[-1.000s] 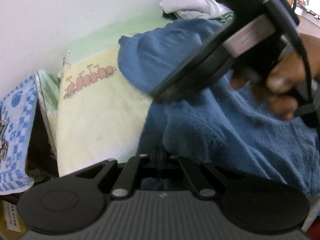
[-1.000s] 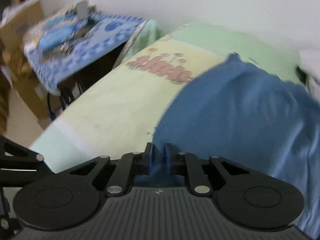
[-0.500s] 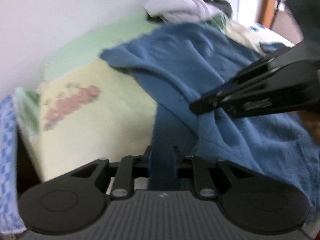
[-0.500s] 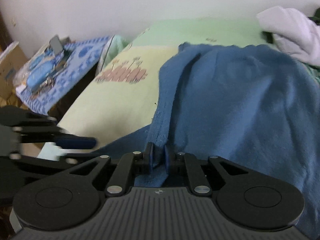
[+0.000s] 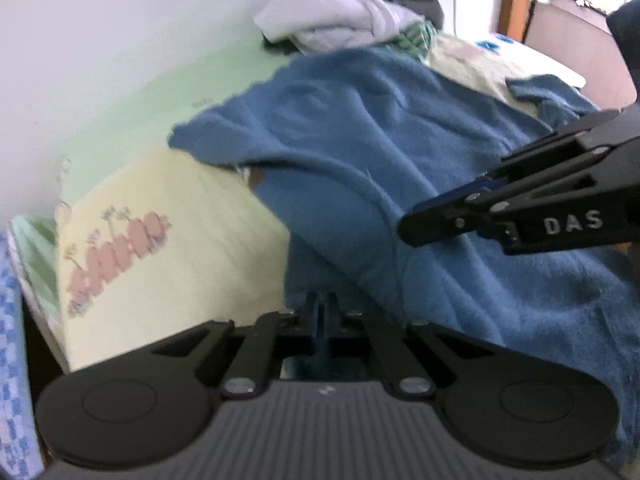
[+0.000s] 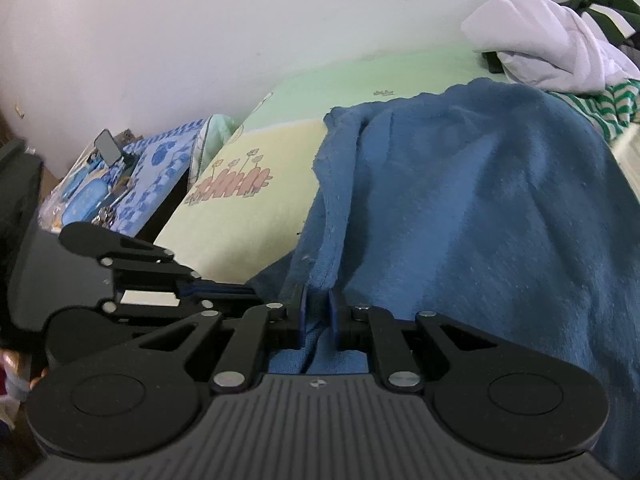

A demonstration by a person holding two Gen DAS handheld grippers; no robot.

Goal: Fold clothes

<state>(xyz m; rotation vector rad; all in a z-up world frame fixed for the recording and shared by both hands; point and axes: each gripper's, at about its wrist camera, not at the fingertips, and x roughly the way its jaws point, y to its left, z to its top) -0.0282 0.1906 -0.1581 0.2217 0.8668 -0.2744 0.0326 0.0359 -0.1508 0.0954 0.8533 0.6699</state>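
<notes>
A blue fleece garment (image 5: 400,152) lies spread over a bed with a yellow and green sheet (image 5: 172,216); it also fills the right wrist view (image 6: 472,208). My left gripper (image 5: 322,312) is shut on the garment's near edge. My right gripper (image 6: 318,308) is shut on a folded edge of the same garment, with cloth bunched between the fingers. The right gripper also shows at the right of the left wrist view (image 5: 408,226), held above the cloth. The left gripper shows at the left of the right wrist view (image 6: 248,290).
A pile of white and green clothes (image 5: 344,20) lies at the far end of the bed by the white wall. A side table with a blue patterned cloth (image 6: 132,172) and small items stands left of the bed. A doorway (image 5: 520,0) is at far right.
Both grippers have drawn the blue garment's edge toward the near side of the bed. The right gripper moved from in front of the left camera to its right side, and the cloth lies flatter.
</notes>
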